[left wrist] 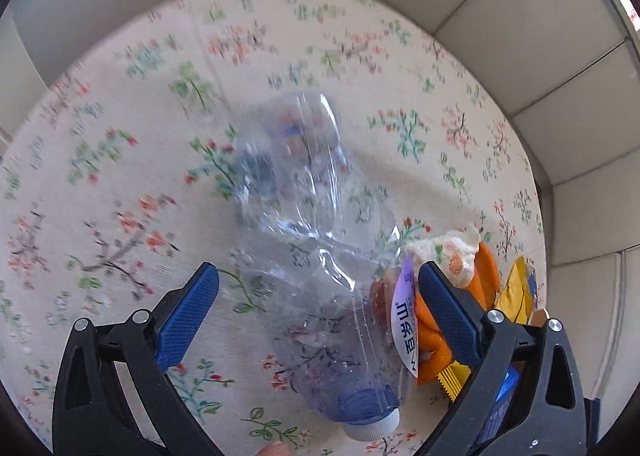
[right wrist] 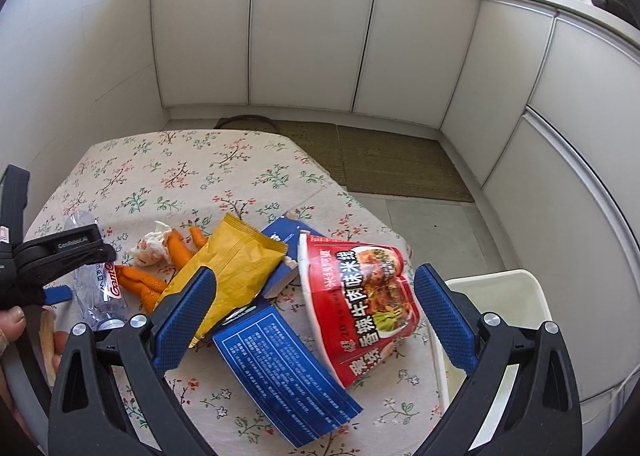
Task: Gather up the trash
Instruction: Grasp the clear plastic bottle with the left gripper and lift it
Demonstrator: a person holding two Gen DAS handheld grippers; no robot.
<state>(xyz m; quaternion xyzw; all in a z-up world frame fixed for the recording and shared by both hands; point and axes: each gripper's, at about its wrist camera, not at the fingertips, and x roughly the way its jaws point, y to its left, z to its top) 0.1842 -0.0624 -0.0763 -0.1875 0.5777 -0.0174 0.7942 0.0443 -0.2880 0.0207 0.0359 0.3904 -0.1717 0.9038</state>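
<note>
A crushed clear plastic bottle (left wrist: 304, 215) lies on the floral tablecloth (left wrist: 120, 175), its white cap toward the camera. My left gripper (left wrist: 317, 268) is open, with a blue finger on each side of the bottle. Orange peels (left wrist: 480, 276), a crumpled tissue (left wrist: 448, 248) and a yellow packet (left wrist: 516, 292) sit just right of it. In the right wrist view my right gripper (right wrist: 316, 274) is open above a red noodle cup (right wrist: 360, 304) lying on its side. A yellow packet (right wrist: 232, 268) and a blue box (right wrist: 280, 376) lie beside the cup.
A white bin (right wrist: 500, 296) stands off the table's right edge. The bottle (right wrist: 96, 288), peels (right wrist: 140, 280) and tissue (right wrist: 152, 246) lie at the left, under the left tool's black body (right wrist: 60, 256). A person's fingers (right wrist: 12, 324) hold that tool. White cabinets (right wrist: 312, 35) and a floor mat (right wrist: 380, 163) lie beyond.
</note>
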